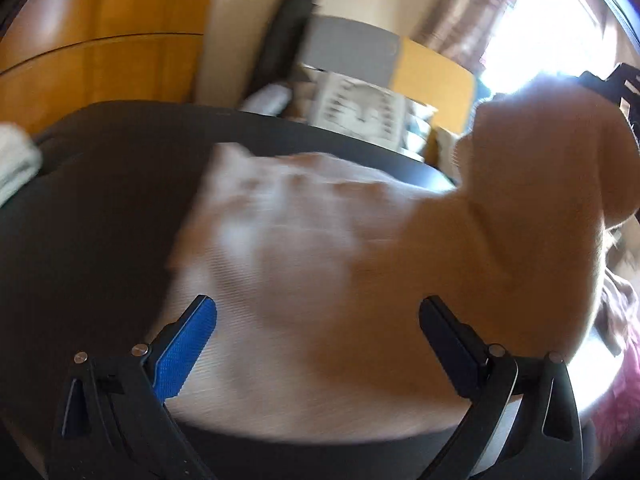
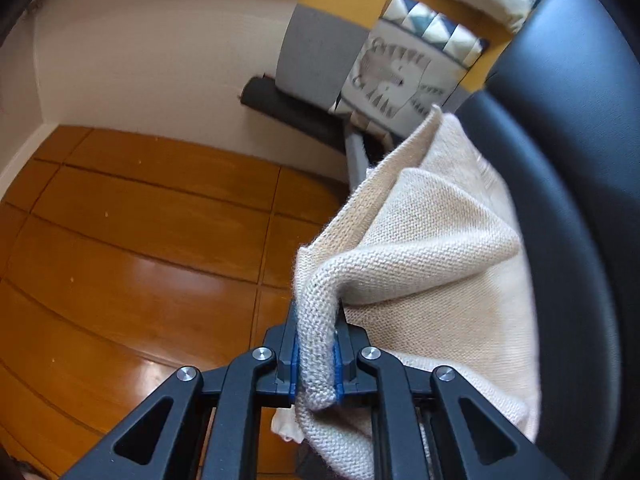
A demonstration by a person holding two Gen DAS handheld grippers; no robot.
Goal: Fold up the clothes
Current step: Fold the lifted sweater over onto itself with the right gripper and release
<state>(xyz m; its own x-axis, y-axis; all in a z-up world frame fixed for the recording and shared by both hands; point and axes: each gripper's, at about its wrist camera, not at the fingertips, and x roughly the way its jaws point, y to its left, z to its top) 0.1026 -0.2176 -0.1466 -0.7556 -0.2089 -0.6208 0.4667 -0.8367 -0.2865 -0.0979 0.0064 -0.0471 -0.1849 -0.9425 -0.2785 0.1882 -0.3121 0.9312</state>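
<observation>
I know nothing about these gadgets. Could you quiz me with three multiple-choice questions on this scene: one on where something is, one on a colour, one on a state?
1. Where does the cream knit lie in the left wrist view?
A. on the wooden floor
B. on the dark table
C. on a shelf

2. What colour are the pads of the left gripper?
A. blue
B. red
C. green

3. How is the right gripper?
A. wide open, nothing in it
B. shut on a cushion
C. shut on a fold of the knit

Answers:
1 B: the knit spreads over the dark table top.
2 A: the inner face of one finger shows bright blue.
3 C: in the right wrist view, knit fabric is pinched between the closed jaws.
</observation>
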